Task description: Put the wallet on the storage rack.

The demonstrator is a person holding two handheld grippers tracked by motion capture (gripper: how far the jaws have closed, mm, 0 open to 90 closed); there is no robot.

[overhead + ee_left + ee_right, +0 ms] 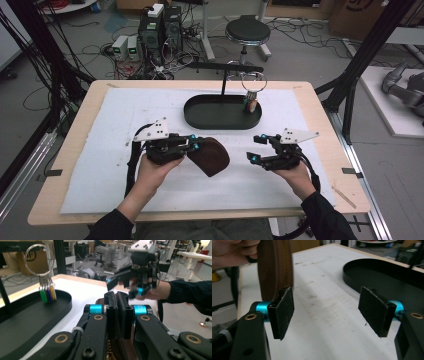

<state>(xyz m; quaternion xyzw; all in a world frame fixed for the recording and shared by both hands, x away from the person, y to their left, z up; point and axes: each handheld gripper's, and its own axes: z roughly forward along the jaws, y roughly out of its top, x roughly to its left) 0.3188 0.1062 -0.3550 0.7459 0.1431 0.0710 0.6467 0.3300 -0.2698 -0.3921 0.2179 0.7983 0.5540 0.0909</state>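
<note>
My left gripper [119,315] sits in front of most of the brown zip pouch [120,345] in its own view; just a sliver shows between the clamped jaws, and the bottom edge cuts it off. In my right gripper view the pouch [274,267] runs off the top edge, and the hand [232,251] on it is clipped at the top-left corner. The black tray [387,272] is cut by the right edge. Key tags [251,104] on the ring are too small to tell apart from above. My right gripper [140,277] is blurred there.
</note>
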